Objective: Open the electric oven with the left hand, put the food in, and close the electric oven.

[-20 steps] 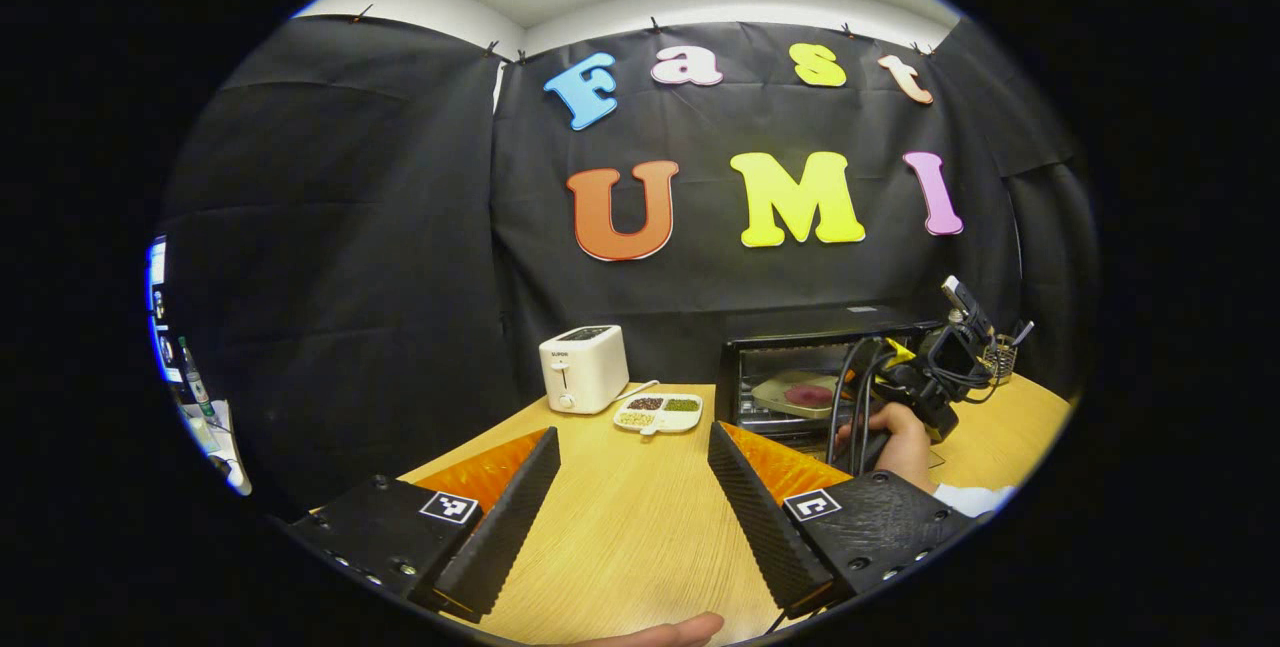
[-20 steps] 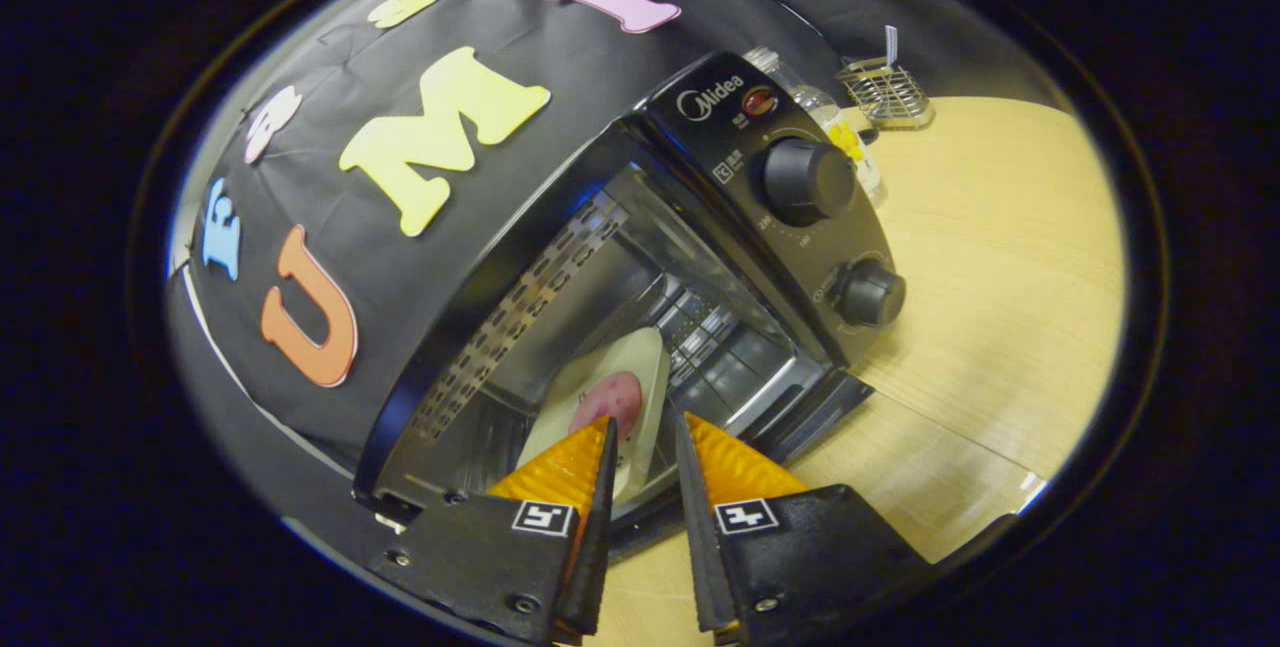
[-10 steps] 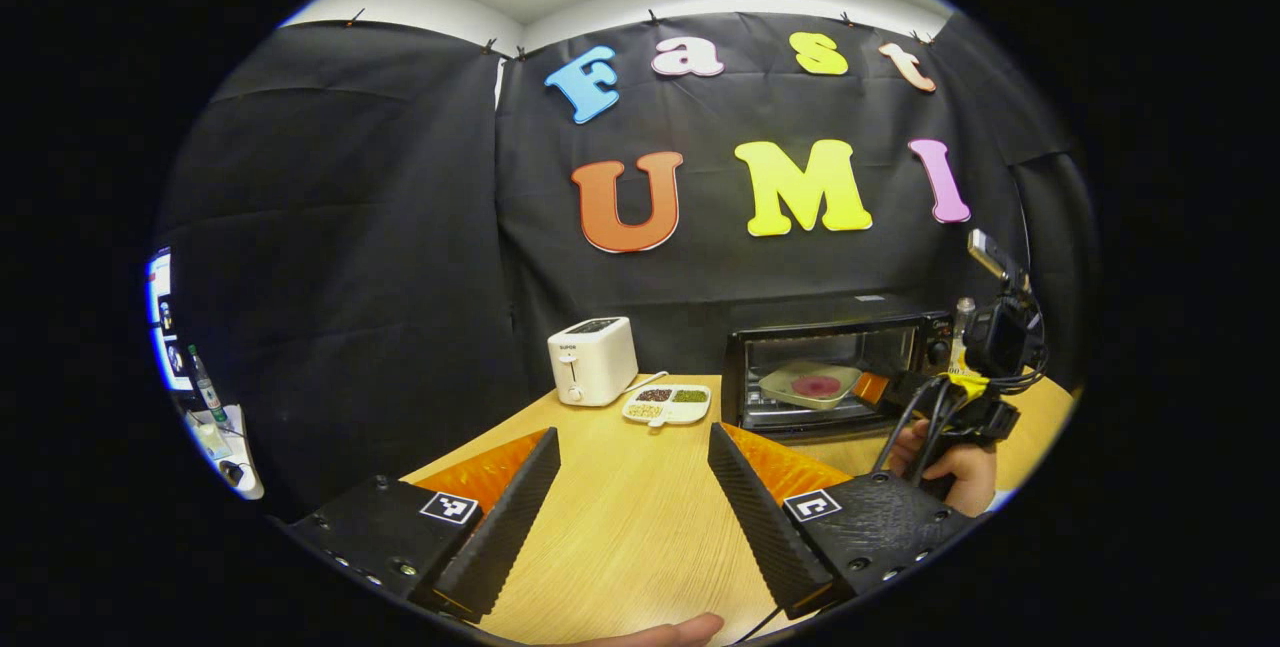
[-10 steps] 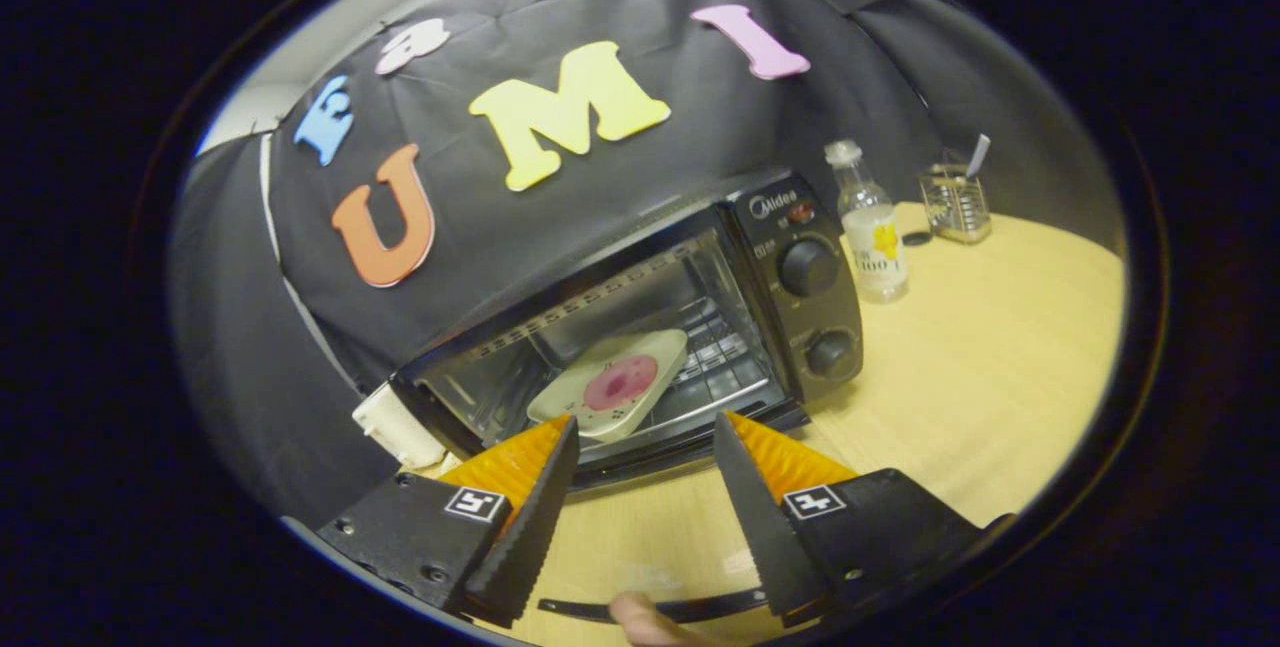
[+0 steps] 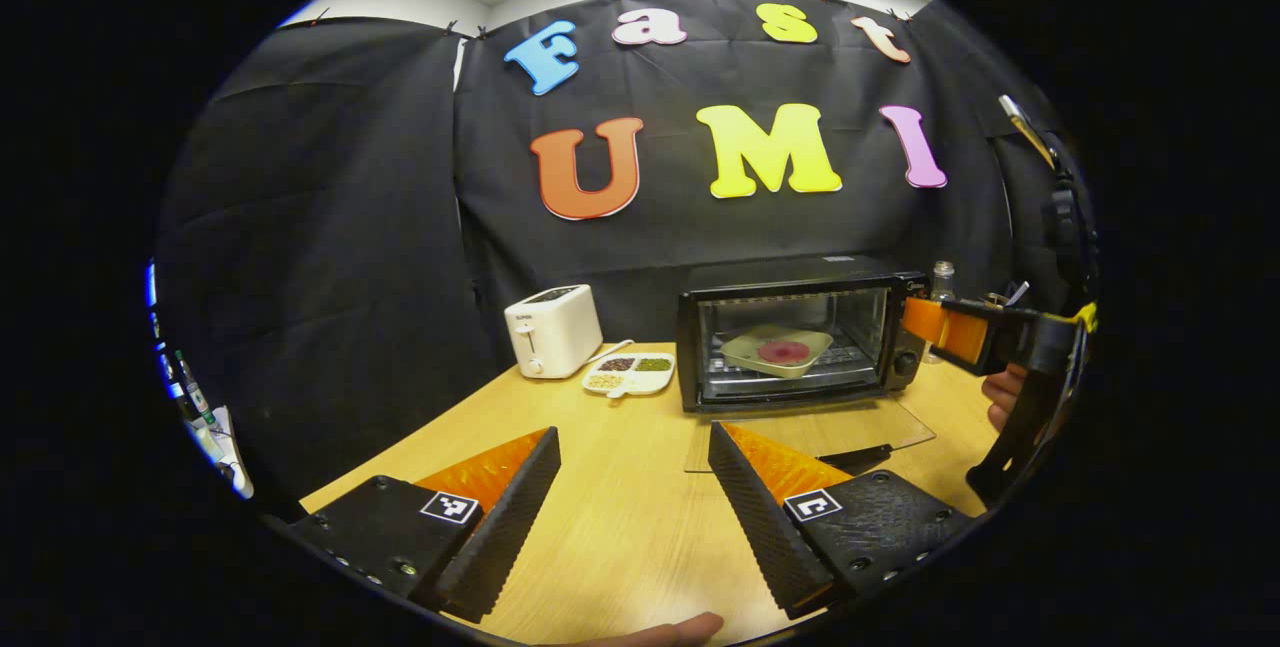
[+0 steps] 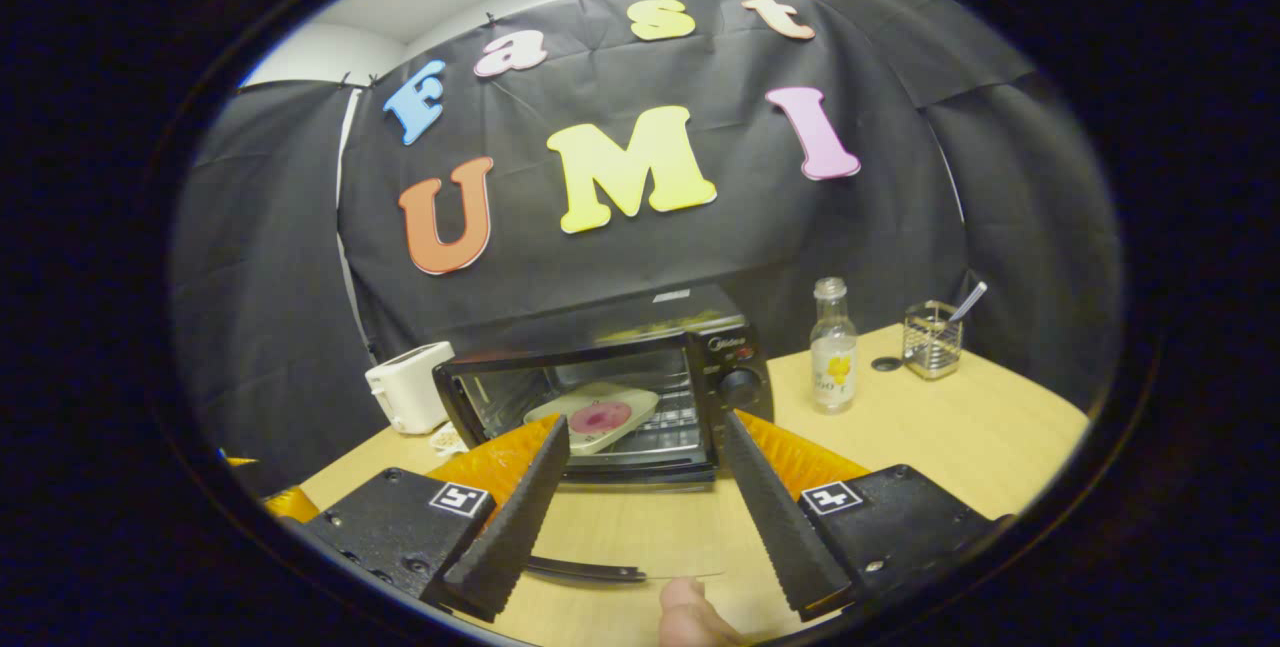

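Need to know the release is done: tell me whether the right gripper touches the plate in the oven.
Apart. In the right gripper view the right gripper is open over the table, and the plate lies inside the oven, beyond its lowered door.

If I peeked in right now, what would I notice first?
Probably the black oven at the back of the wooden table, its glass door lying open and flat. Inside sits a pale plate with a round pink piece of food. A white toaster stands to the oven's left.
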Demonstrator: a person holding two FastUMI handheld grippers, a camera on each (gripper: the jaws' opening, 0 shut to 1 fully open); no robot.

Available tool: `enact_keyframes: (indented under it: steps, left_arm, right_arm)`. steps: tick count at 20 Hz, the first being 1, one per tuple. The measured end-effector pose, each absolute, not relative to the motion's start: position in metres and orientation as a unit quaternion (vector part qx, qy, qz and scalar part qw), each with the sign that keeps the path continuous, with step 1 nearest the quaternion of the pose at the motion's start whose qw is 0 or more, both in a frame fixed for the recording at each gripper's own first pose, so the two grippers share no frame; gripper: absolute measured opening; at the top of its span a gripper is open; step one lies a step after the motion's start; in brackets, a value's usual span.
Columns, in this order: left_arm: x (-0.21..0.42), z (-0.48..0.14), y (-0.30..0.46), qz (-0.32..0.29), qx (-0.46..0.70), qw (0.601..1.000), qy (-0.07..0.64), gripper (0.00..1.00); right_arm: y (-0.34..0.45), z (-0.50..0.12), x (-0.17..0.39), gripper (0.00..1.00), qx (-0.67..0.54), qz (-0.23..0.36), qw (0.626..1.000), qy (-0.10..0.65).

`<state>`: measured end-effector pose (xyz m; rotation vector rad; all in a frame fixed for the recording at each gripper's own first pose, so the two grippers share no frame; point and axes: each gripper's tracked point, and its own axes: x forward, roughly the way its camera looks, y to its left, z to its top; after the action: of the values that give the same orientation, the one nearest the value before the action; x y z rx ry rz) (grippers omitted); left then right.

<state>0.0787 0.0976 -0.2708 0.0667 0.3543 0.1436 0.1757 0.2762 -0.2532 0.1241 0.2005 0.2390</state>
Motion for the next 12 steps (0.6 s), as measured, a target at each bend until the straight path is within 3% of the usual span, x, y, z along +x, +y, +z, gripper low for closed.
enact_keyframes:
  steps: [12]
  left_arm:
    - [0.098,-0.376,-0.027,-0.054,0.007,0.95,0.309,0.96]
  right_arm:
    - [0.139,-0.147,0.144,0.96,0.033,0.084,0.995,0.048]
